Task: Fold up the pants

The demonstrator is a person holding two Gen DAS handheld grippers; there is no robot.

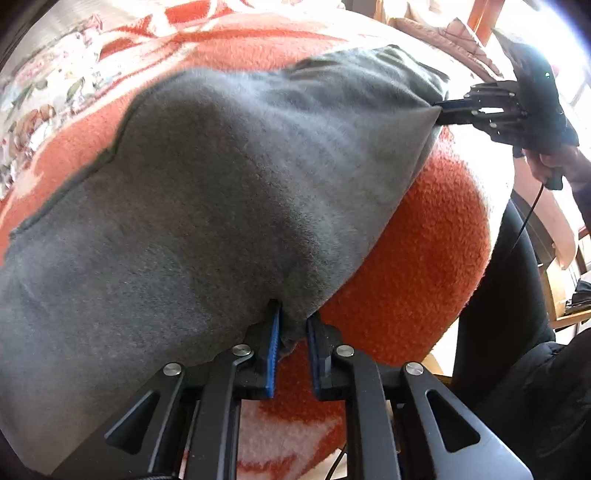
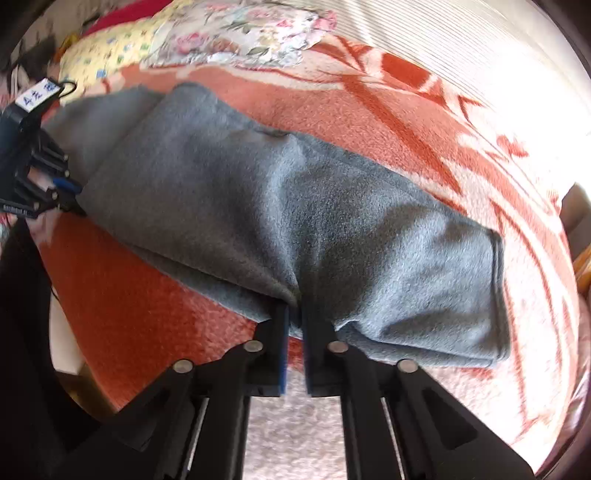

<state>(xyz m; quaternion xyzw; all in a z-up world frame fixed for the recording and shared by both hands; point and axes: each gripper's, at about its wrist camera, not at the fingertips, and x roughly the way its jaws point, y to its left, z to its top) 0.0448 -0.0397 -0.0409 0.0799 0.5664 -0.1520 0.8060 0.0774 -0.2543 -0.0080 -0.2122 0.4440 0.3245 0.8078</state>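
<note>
Spread across the whole scene is a fleecy orange blanket with a white leaf pattern (image 2: 369, 122), and at its far edge lies a floral-print cushion (image 2: 255, 35). On the blanket lies a pair of grey fleece pants (image 2: 280, 206), stretched out left to right with one layer folded over another.

At the near edge of the pants, the left gripper (image 1: 291, 332) has its blue-padded fingers narrowed onto a bunched corner of the grey cloth, which puckers where they pinch it. The right gripper (image 2: 294, 321) is likewise closed to a narrow gap on the near edge, with a ridge of fabric rising between its pads. In the left wrist view, the right gripper shows far right, clamped on a pulled-out corner of the pants, with a person's hand (image 1: 561, 162) on its handle.
</note>
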